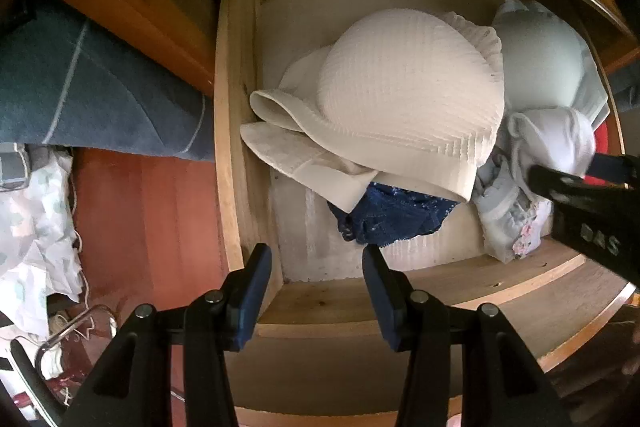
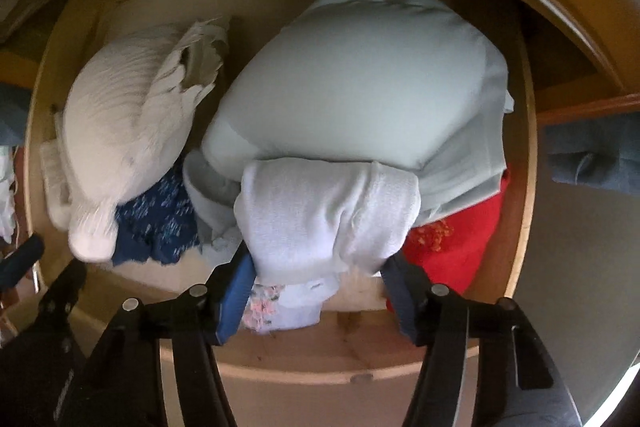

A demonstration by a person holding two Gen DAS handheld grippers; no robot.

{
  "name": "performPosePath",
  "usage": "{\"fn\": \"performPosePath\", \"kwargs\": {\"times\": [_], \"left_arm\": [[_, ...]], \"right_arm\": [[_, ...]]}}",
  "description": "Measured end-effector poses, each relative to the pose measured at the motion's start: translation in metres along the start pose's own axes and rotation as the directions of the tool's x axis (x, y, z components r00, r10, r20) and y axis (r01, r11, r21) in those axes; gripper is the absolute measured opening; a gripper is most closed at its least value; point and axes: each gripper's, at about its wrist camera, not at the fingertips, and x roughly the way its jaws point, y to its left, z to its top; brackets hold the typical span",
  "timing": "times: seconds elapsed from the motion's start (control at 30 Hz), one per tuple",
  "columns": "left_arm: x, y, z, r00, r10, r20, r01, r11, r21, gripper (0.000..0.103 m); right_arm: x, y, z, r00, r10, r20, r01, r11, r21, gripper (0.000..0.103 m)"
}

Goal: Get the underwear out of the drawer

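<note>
Drawer (image 2: 520,131) open | white underwear (image 2: 328,215) at its front, atop pile | right hand-held gripper (image 2: 316,267) pinching it | left hand-held gripper (image 1: 316,267) half-wide, empty | risk: red garment (image 2: 460,239) beside drags out, thin grip slips.

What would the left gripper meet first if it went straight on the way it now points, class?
Most likely the bare drawer floor. The left gripper stands open over that pale patch, with nothing between its fingers. The navy lace garment lies just beside its right finger and might be brushed; depth is hard to judge.
</note>
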Motion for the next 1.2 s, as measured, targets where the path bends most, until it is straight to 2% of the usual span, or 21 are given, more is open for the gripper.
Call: {"fn": "performPosePath", "kwargs": {"times": [0.3, 0.47, 0.67, 0.83, 1.03, 1.2], "left_arm": [[-0.01, -0.021, -0.003, 0.998, 0.06, 0.014, -0.06, 0.997, 0.04, 0.048], [-0.017, -0.03, 0.0, 0.997, 0.06, 0.041, -0.061, 0.997, 0.04, 0.048], [-0.023, -0.041, 0.009, 0.996, 0.054, 0.075, -0.057, 0.998, 0.033, 0.048], [-0.023, -0.043, 0.022, 0.995, 0.046, 0.092, -0.048, 0.999, 0.017, 0.048], [-0.004, -0.043, 0.036, 0.999, 0.028, 0.041, -0.029, 1.0, 0.005, 0.048], [0.012, -0.048, 0.044, 1.0, 0.007, -0.019, -0.007, 1.0, -0.009, 0.048]], "right_arm": [[-0.02, -0.011, -0.015, 1.0, 0.013, 0.022, -0.012, 0.999, -0.032, 0.056], [-0.028, -0.017, -0.024, 0.999, 0.011, 0.037, -0.009, 0.999, -0.036, 0.056], [-0.016, -0.033, -0.03, 0.998, 0.054, 0.011, -0.054, 0.998, 0.012, 0.056], [-0.01, -0.029, -0.026, 0.998, 0.063, 0.005, -0.063, 0.998, 0.006, 0.056], [0.002, -0.034, -0.028, 0.998, 0.066, -0.009, -0.066, 0.998, -0.009, 0.056], [0.003, -0.038, -0.013, 0.997, 0.076, -0.03, -0.076, 0.997, 0.002, 0.056]]}}
